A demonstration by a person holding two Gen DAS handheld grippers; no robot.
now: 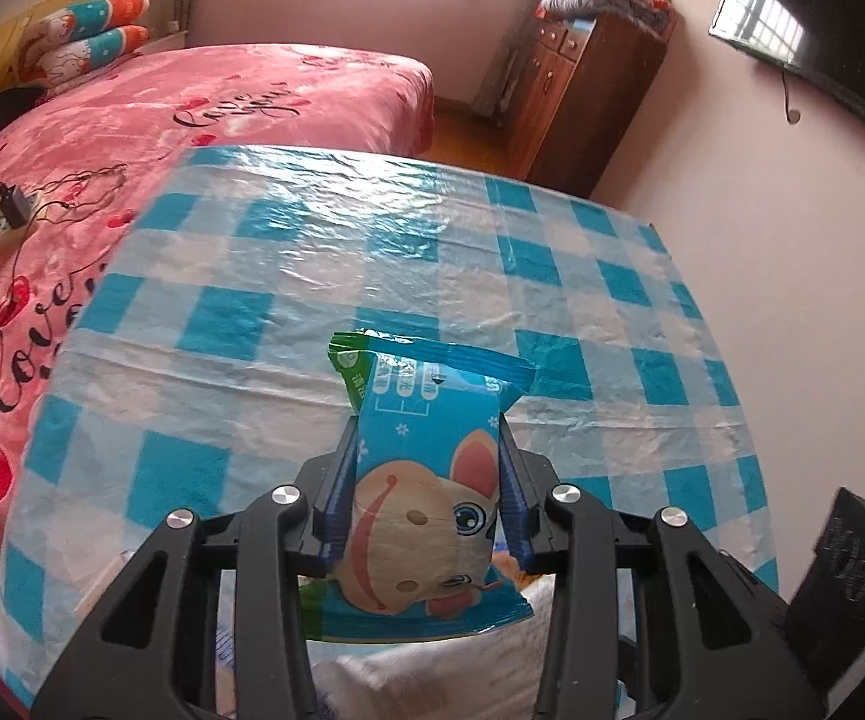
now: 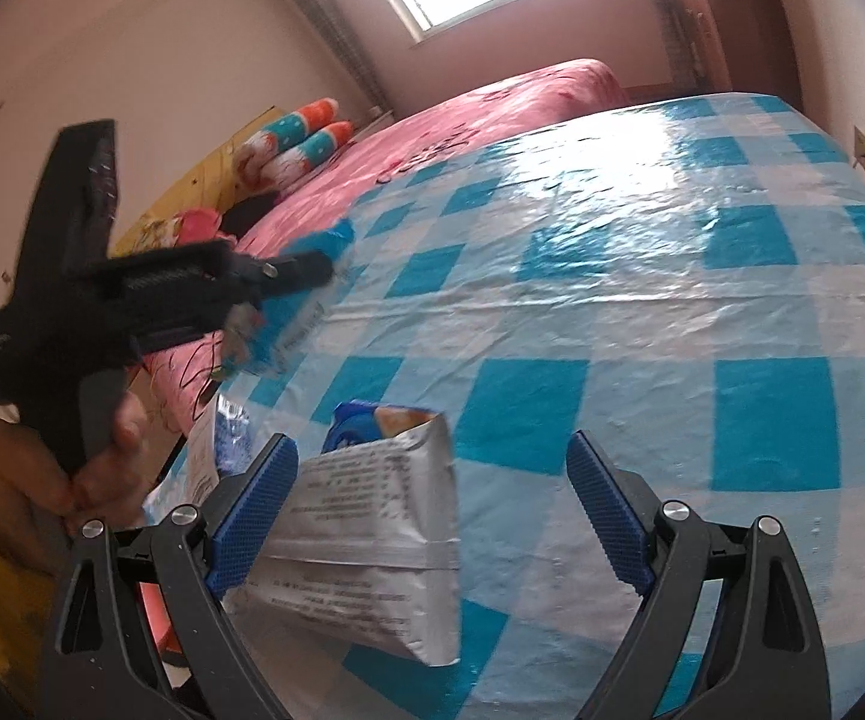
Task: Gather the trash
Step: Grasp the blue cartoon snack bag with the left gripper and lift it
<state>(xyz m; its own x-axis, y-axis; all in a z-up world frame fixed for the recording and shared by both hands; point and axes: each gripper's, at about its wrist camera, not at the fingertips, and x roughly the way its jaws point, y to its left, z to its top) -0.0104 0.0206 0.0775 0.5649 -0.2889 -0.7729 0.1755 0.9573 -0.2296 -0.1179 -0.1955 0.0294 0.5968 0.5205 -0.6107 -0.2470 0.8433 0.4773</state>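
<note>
left hand-held gripper [image 1: 426,480]: its two blue pads are clamped on the sides of a blue snack packet [image 1: 426,474] printed with a cartoon animal, which stands lifted above the tabletop [image 1: 288,276]. in the right wrist view this same gripper [image 2: 288,276] appears at the left, blurred, gripped by a person's hand [image 2: 102,468], with the blue packet [image 2: 288,312] at its tip. right hand-held gripper [image 2: 432,516]: jaws spread wide, holding nothing; a silver torn wrapper [image 2: 372,528] lies on the tabletop between the fingers, close to the left blue pad [image 2: 252,510], though contact cannot be told. a further piece of blue-and-white packaging [image 2: 222,450] lies at the tabletop edge just left of it. the tabletop carries a blue-and-white checked plastic cloth. beyond it stands a bed [image 1: 162,120] with a pink cover, with a wooden cabinet [image 1: 576,84] beside the wall.
</note>
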